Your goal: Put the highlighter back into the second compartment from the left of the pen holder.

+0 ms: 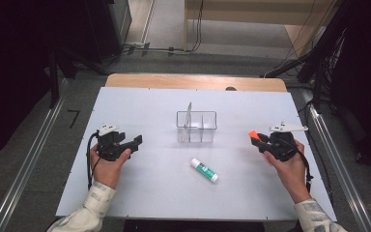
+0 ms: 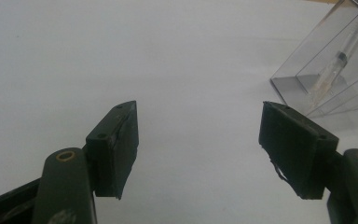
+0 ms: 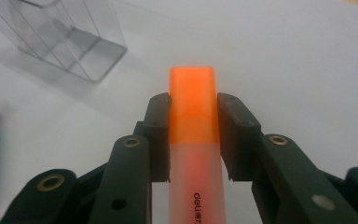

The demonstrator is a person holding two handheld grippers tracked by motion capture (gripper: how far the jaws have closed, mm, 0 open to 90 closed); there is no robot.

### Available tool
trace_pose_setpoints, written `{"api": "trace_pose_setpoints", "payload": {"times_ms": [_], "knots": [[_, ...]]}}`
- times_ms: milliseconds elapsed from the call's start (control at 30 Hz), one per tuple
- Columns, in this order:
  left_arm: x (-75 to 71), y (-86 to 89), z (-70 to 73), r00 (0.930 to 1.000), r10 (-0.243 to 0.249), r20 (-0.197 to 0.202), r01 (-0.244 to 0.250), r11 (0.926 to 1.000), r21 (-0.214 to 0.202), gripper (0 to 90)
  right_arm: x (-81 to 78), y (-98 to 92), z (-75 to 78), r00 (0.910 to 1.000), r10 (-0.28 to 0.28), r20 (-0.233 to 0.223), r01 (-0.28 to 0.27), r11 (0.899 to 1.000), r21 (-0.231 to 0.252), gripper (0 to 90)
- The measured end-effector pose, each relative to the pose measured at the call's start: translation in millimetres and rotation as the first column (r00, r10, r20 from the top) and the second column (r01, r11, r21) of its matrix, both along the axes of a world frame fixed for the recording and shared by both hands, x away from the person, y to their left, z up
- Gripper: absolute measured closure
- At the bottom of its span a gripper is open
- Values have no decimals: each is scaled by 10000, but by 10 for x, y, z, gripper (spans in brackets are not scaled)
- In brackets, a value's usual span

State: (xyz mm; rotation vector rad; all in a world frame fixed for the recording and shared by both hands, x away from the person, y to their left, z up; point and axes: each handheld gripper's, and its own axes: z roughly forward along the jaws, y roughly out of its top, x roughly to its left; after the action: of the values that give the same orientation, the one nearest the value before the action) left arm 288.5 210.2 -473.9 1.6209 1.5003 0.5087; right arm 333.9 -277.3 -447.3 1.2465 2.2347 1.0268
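Tongs on the person's left, i.e. the left gripper (image 1: 136,141), sit over the white table (image 1: 140,193) w/ jaws spread wide, nothing between them; bare surface ahead in the left gripper view, and the clear divided organizer (image 2: 326,79) off to one side, some thin clear item standing in it. Mid-table, that organizer (image 1: 196,127) stands upright, open top. Just in front of it, nearer the person, a glue stick (image 1: 204,170) lies on its side, white w/ green label, well apart from both hands. On the right, the right gripper (image 1: 257,140) pinches an orange highlighter (image 3: 193,121), pads pressed on both sides, cap end sticking out past the tips. Highlighter points toward the organizer; open table between them, glue stick off to the side, not in the way.
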Motion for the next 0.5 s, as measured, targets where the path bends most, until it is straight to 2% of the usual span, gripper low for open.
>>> {"api": "trace_pose_setpoints", "payload": {"times_ms": [133, 500], "knots": [[-3, 3, 1, 10000, 3, 8, -3, 10000, 6, 289, 37, 137, 64, 9996, 229, 163, -231, 9996, 148, 651], [1, 7, -1, 10000, -9, 4, 9, 10000, -14, 289, 90, 458, 169, 9954, 835, 467, -841, 9964, 123, 651]]}}
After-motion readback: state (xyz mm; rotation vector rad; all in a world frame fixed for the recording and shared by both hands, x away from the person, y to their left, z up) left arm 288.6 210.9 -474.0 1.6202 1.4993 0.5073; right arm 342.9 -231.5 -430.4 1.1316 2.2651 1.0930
